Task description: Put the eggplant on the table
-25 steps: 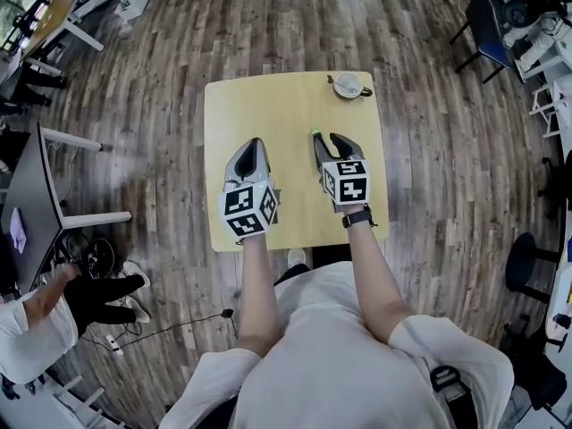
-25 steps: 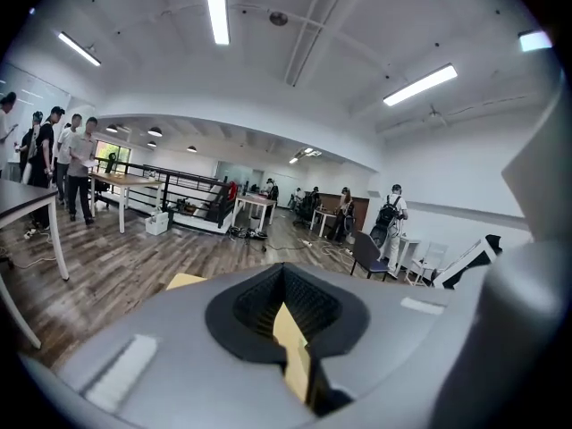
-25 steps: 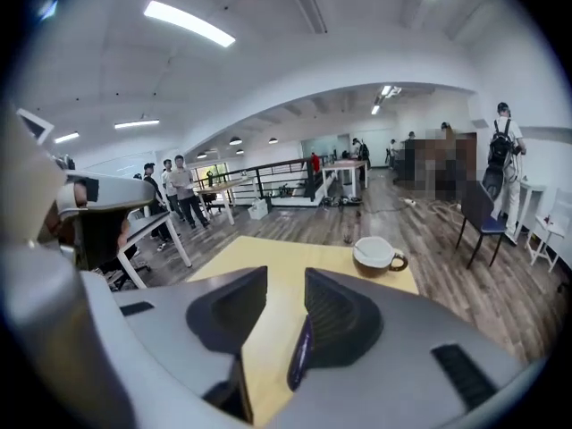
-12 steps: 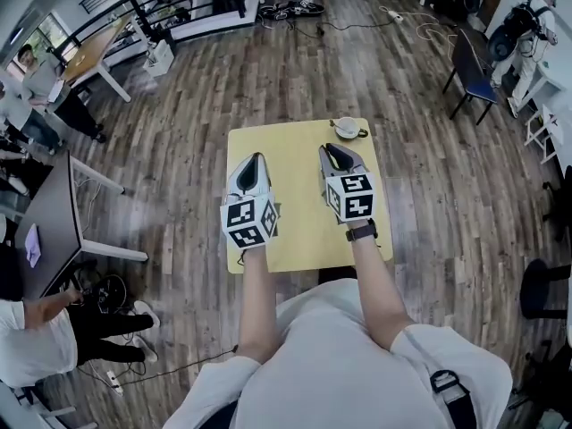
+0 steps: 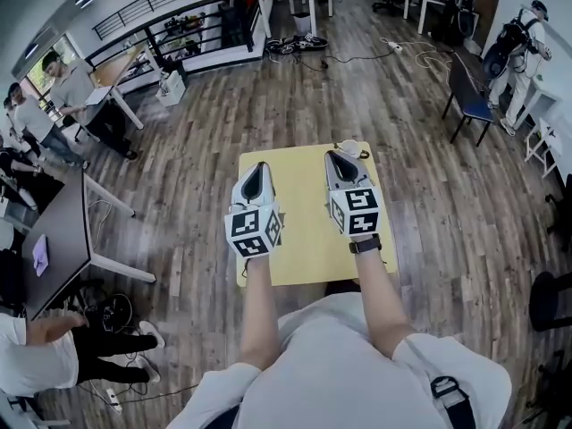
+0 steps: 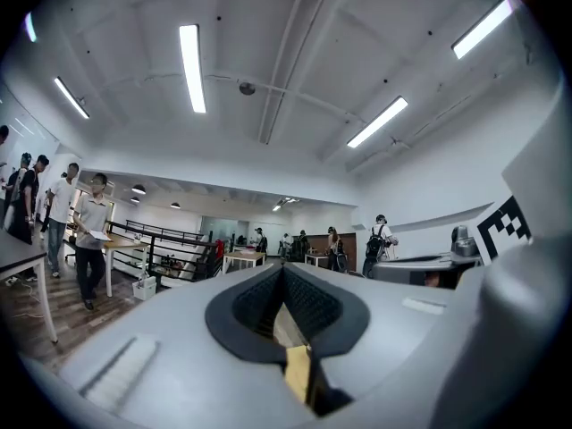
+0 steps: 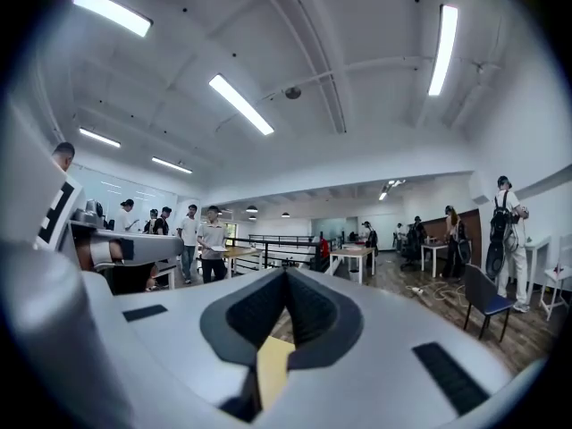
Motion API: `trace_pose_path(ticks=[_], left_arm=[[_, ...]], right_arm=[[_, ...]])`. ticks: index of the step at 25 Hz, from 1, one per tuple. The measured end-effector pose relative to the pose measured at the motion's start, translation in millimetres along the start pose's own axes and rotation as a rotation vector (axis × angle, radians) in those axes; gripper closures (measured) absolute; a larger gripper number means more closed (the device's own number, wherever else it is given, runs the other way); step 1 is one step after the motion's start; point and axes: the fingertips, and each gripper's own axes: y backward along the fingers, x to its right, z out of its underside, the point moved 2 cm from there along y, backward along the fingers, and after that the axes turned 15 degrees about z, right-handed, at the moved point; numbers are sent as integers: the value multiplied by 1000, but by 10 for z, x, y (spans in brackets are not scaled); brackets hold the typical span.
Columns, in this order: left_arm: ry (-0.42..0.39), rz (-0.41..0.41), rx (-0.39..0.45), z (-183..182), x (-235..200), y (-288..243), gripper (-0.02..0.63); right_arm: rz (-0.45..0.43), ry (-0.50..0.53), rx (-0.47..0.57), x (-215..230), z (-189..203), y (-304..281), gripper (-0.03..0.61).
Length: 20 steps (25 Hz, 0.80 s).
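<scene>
Both grippers are held level, side by side above the small yellow table (image 5: 304,239). My left gripper (image 5: 259,166) is shut with nothing between its jaws; in the left gripper view its dark pads (image 6: 304,307) meet, with only the room beyond them. My right gripper (image 5: 332,155) is shut and empty too, and its pads (image 7: 308,311) touch at the tip. No eggplant shows in any view; the table under the grippers is hidden. A white dish (image 5: 352,147) at the table's far right corner peeks out beside the right gripper.
Wooden floor surrounds the table. A blue chair (image 5: 466,92) stands at the right and a dark desk (image 5: 55,239) at the left, with a crouched person (image 5: 45,342) below it. Several people stand at the far left (image 5: 67,88) and one at the far right (image 5: 523,29).
Both grippers have risen off the table towards the head camera. The right jaws went from open to shut. A small green tip by the right jaws no longer shows. The head view has tilted up.
</scene>
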Motion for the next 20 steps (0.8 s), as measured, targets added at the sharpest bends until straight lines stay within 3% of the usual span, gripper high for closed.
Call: trace_pose_path(ticks=[9,14,20], left_arm=[[-16,8,48,-176,-61,60,604],[8,-17,67,-19,-19,191,604],[-47,-3,94,-15,148,205,604]], right_arm=[[15,24,55,-74,-242,55,568],[5,37,14,-65,-58,143,568],[12,34,16,29,-18,230,568]])
